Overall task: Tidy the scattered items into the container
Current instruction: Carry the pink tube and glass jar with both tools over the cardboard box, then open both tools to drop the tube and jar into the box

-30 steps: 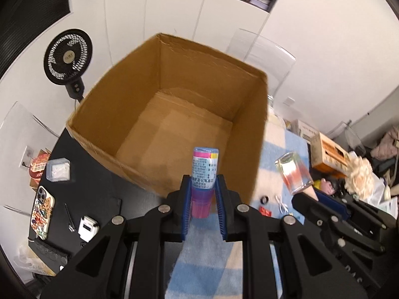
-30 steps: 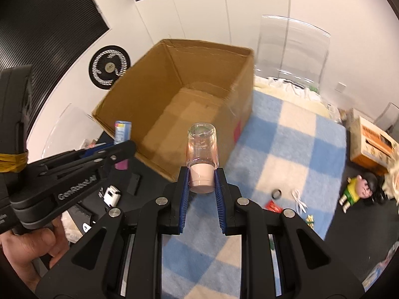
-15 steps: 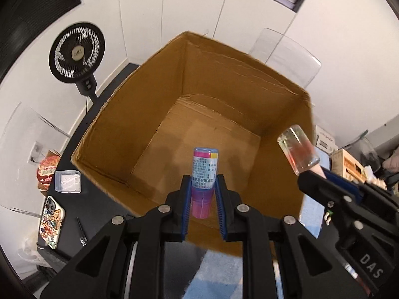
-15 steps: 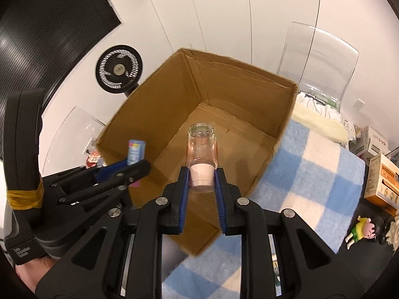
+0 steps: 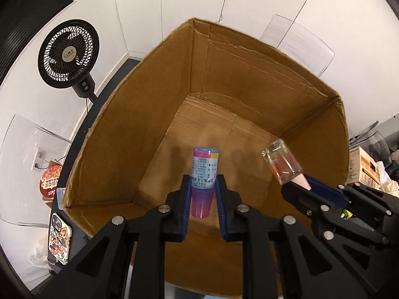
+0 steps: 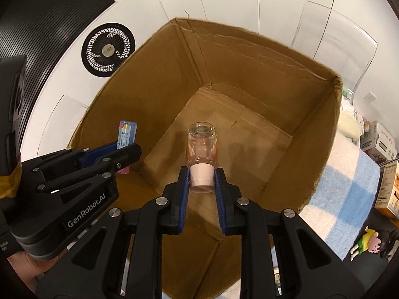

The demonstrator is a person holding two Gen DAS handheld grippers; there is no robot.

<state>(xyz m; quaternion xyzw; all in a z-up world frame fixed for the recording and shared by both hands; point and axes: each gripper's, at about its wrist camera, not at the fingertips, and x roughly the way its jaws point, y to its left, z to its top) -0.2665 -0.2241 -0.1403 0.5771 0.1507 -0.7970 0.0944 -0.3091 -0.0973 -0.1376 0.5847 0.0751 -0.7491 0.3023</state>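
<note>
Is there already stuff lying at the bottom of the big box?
No, the floor of the cardboard box shows only bare cardboard and shadows; the pink tube and clear bottle are each held in a gripper.

Both cameras sit on the grippers and look steeply down, from close above, into the open cardboard box (image 5: 249,94). The left view sees the right gripper (image 5: 303,186) at 3 o'clock; the right view sees the left gripper (image 6: 124,149) at 9 o'clock. Both share the box floor and the black fan (image 6: 108,49) at 10 o'clock.

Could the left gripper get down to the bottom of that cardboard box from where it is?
Probably yes. The left gripper, shut on a pink tube, hangs over the open box, whose floor looks bare.
</note>
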